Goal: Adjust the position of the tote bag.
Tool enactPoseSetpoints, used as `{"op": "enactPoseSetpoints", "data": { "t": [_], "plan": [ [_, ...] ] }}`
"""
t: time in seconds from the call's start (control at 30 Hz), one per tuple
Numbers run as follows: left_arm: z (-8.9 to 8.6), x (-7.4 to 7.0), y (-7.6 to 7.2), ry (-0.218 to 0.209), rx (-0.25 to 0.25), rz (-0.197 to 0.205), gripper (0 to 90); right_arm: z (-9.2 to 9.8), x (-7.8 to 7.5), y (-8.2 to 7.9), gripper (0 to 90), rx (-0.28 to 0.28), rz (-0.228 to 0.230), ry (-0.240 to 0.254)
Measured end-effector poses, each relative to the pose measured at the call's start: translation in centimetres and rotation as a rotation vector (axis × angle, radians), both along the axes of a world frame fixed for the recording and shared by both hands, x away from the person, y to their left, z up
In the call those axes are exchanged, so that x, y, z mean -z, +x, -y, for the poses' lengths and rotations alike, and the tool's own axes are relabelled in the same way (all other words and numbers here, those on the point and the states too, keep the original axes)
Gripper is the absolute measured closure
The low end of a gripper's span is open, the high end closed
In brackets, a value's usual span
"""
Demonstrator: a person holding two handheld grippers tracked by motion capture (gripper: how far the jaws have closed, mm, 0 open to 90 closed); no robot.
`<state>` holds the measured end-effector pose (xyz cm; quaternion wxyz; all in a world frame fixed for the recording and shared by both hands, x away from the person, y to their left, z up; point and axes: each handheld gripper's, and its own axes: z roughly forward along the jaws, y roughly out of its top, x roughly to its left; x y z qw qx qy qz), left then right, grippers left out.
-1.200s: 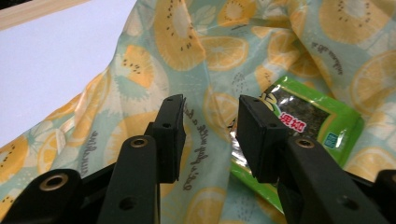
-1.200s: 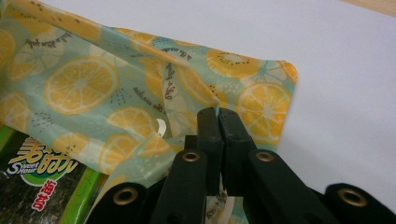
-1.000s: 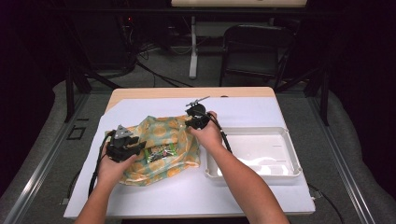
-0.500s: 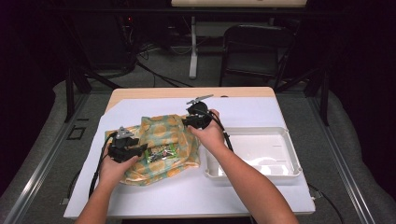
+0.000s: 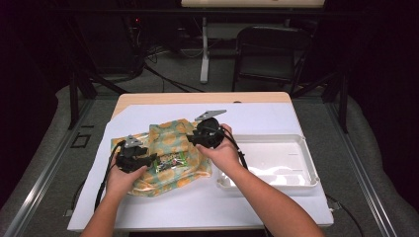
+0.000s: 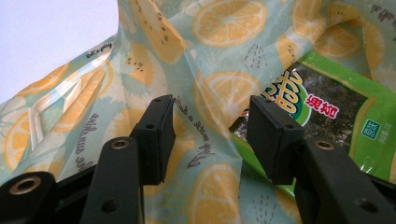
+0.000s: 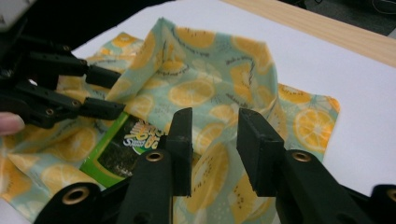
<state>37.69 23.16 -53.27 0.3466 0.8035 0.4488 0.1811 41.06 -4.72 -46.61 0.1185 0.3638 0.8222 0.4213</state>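
I saw my left gripper point(image 5: 148, 161) resting low over the left part of the lemon-print bag point(image 5: 170, 143), its jaws having just been opening and standing apart with a fold of the bag between them but not pinched, and the green snack packet point(image 5: 170, 160) lay in the bag's mouth just right of that gripper. My right gripper point(image 5: 193, 138) hung over the bag's right edge, jaws likewise just opening and released, the bag's film below them untouched. Right of the bag sat the white tray point(image 5: 306, 158), on the white sheet point(image 5: 267, 116).
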Motion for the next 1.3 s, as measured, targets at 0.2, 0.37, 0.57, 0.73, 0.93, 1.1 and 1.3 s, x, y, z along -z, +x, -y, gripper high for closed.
{"op": "enactPoseSetpoints", "data": {
  "t": [0.2, 0.37, 0.57, 0.73, 0.93, 1.1, 1.3],
  "plan": [
    [0.1, 0.1, 0.1, 0.0, 0.007, -0.004, 51.1, -0.4, 1.9, 0.4, 63.0, 0.023, -0.005, -0.077],
    [0.2, 0.3, 0.2, -0.006, 0.004, 0.004, 51.2, -0.1, 4.0, 1.8, 83.7, 0.065, -0.074, -0.139],
    [0.4, 0.3, 0.2, -0.003, 0.008, 0.009, 51.2, -0.3, 5.2, 2.3, 89.2, 0.093, -0.094, -0.136],
    [0.4, 0.3, 0.2, 0.003, 0.011, 0.003, 51.1, -0.3, 5.6, 2.7, 89.6, 0.108, -0.11, -0.197],
    [0.7, 0.5, 0.3, 0.004, 0.017, 0.013, 51.1, -0.4, 6.0, 2.9, 89.6, 0.126, -0.117, -0.203],
    [0.8, 0.6, 0.4, 0.002, 0.019, 0.014, 50.5, -0.4, 5.9, 2.9, 89.0, 0.121, -0.122, -0.213],
    [1.2, 0.9, 0.5, 0.003, 0.011, 0.034, 50.0, -0.4, 6.0, 2.8, 87.7, 0.117, -0.129, -0.208]
  ]
}}
